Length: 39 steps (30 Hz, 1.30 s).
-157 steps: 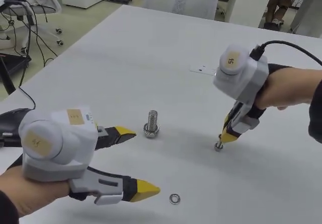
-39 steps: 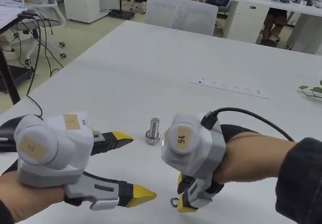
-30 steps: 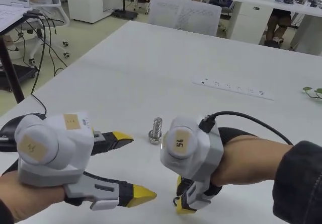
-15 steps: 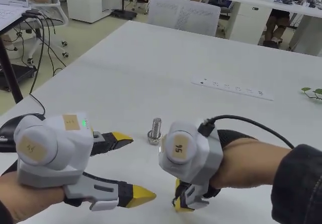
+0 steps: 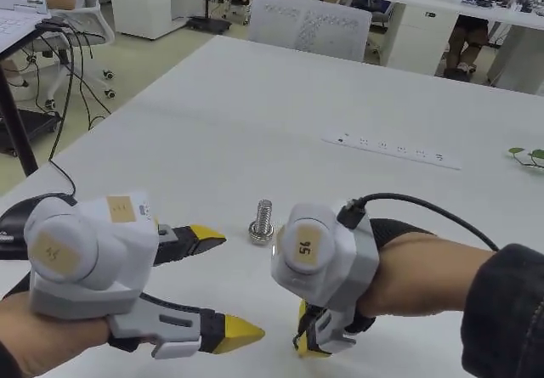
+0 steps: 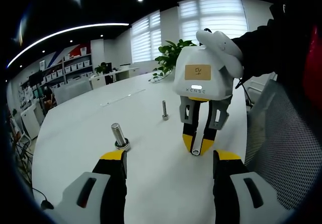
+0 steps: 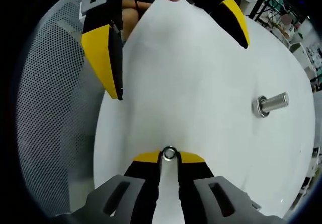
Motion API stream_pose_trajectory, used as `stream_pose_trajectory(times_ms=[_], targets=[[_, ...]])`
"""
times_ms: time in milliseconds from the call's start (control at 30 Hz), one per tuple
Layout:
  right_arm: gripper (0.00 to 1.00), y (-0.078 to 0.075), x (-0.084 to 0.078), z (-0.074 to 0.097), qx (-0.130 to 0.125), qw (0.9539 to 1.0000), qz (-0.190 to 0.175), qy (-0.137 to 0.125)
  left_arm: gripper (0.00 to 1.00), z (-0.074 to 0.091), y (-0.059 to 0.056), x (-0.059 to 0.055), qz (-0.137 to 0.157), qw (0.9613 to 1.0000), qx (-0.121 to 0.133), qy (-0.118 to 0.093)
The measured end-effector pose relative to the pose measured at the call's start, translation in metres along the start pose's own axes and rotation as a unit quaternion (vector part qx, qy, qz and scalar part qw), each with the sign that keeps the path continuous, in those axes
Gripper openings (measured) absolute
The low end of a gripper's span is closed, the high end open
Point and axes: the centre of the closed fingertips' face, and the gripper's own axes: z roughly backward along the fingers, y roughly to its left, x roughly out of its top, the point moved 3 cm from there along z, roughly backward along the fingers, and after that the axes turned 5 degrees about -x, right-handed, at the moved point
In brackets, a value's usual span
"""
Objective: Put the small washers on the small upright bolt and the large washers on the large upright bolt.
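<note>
**A:** Status on the right gripper [image 5: 310,344]?

**B:** It's pointing straight down at the near side of the table [image 5: 280,115]. The jaws are drawn almost together on a washer [image 7: 169,153], with the ring pinched right at the yellow tips. I can't tell if it has cleared the surface.

**A:** Small or large washer?

**B:** Can't call it from these views. That decides the target, so it's worth checking against the shanks.

**A:** Where are the bolts?

**B:** The large bolt [image 5: 263,218] stands upright just far-left of the right gripper. There's a ring at its base, either a washer or the flange, I can't tell which. The small bolt [image 6: 164,109] is also upright, further right and well apart from the large one, going by the left gripper view.

**A:** Left gripper?

**B:** The left gripper [image 5: 231,286] is spread wide with nothing in it, low at near left with its jaws aimed right at the pick. My read is that it's parked there to keep the lane to both bolts clear.

**A:** Why a tip-only pinch?

**B:** It's a thin ring lying flat on a flat top, so likely only the very tips can catch its edge. The vertical approach fits that.

**A:** Risks?

**B:** There's minimal contact, so the ring could swivel or slip on the lift. The hole then has to line up over the shank — a tilted washer would hang on the threads.
</note>
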Motion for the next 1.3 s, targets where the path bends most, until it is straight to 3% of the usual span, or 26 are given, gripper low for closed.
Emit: stream_pose_trajectory(times_ms=[533, 1300], targets=[[0.13, -0.027, -0.031, 0.031, -0.029, 0.9983, -0.050, -0.004, 0.69, -0.007, 0.001, 0.003, -0.003, 1.0000, -0.007, -0.001], [0.13, -0.067, -0.076, 0.069, -0.068, 0.9912, -0.113, -0.001, 0.69, -0.010, 0.002, 0.001, -0.002, 0.9999, -0.010, 0.003]])
